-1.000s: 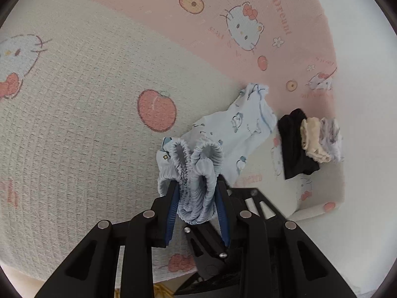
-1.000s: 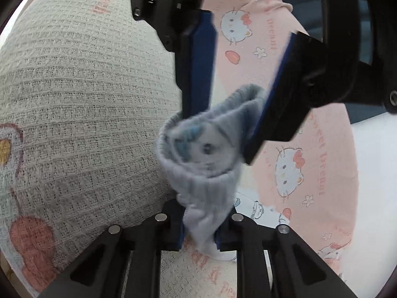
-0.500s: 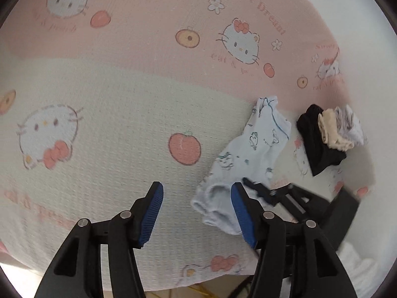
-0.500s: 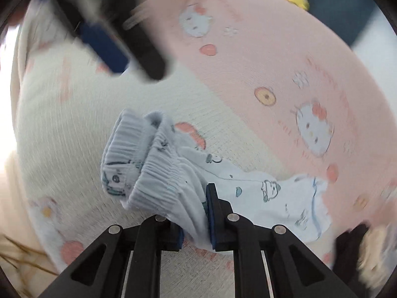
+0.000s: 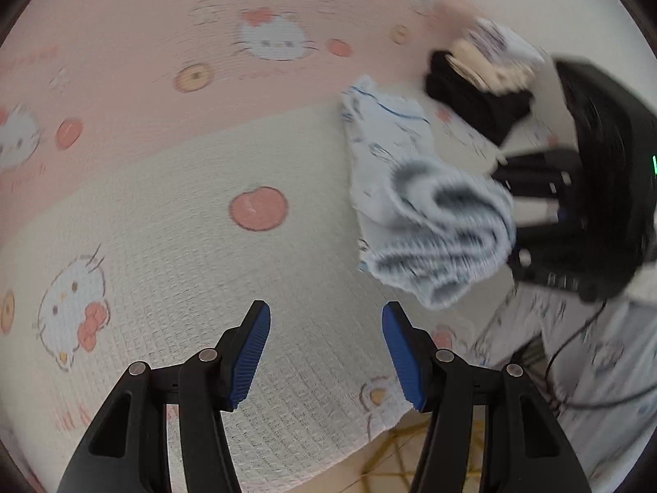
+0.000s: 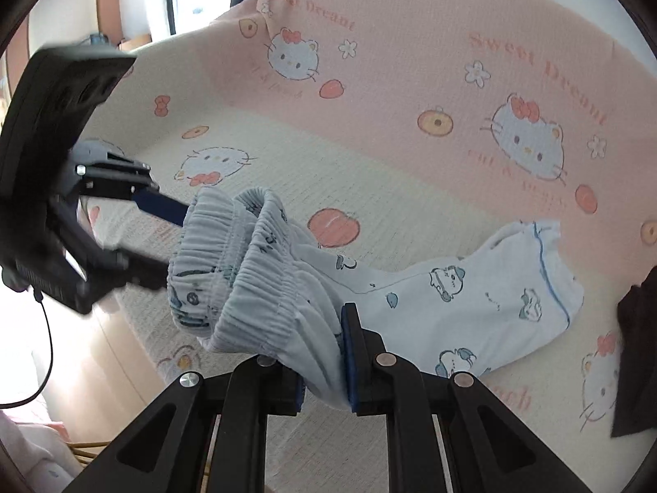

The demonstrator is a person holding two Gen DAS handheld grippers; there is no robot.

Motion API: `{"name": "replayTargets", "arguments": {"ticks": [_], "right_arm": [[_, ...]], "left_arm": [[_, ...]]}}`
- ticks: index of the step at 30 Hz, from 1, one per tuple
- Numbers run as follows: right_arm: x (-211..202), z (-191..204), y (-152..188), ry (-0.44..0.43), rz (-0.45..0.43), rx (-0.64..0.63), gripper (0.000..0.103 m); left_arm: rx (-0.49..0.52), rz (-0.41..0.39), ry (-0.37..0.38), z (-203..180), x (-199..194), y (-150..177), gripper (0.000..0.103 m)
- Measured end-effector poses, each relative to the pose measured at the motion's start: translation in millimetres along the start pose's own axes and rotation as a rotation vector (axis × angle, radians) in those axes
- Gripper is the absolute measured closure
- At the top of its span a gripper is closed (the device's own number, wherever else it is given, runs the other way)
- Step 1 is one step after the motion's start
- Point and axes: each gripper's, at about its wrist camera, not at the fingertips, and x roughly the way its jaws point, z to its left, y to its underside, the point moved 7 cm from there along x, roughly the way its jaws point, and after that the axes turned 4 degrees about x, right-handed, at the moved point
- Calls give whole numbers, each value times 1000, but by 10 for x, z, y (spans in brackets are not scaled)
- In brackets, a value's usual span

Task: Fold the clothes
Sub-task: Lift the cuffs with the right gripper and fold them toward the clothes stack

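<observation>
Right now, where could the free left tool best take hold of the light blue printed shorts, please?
Probably the gathered elastic waistband, approached from its open left end: the left tool stands open and empty there, while the right tool pinches the near end, and the leg lies flat on the blanket.

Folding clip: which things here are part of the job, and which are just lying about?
In the job:
- pale blue printed cotton shorts, waistband pinched in right gripper
- left gripper, open, empty

Lying about:
- small pile of black, beige and white folded clothes
- pink-and-cream cartoon-cat blanket

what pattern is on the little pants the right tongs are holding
Pale blue pants printed with small cartoon animals and a blue line near the hem, clearest in the right wrist view.
</observation>
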Motion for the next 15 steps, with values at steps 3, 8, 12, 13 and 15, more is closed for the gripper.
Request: {"name": "replayTargets", "arguments": {"ticks": [3, 8, 12, 13, 15], "right_arm": [[-58, -22, 5, -14, -1, 42, 90], [-82, -163, 7, -55, 5, 143, 90], [-109, -241, 38, -83, 10, 203, 90], [-107, -261, 44, -90, 12, 216, 90], [-101, -286, 54, -100, 16, 231, 90]], "left_arm": [[50, -10, 7, -83, 61, 7, 49], [7, -68, -8, -43, 158, -98, 49], [-59, -96, 38, -20, 245, -196, 49], [-66, -106, 51, -46, 249, -208, 49], [-63, -116, 64, -95, 255, -248, 49]]}}
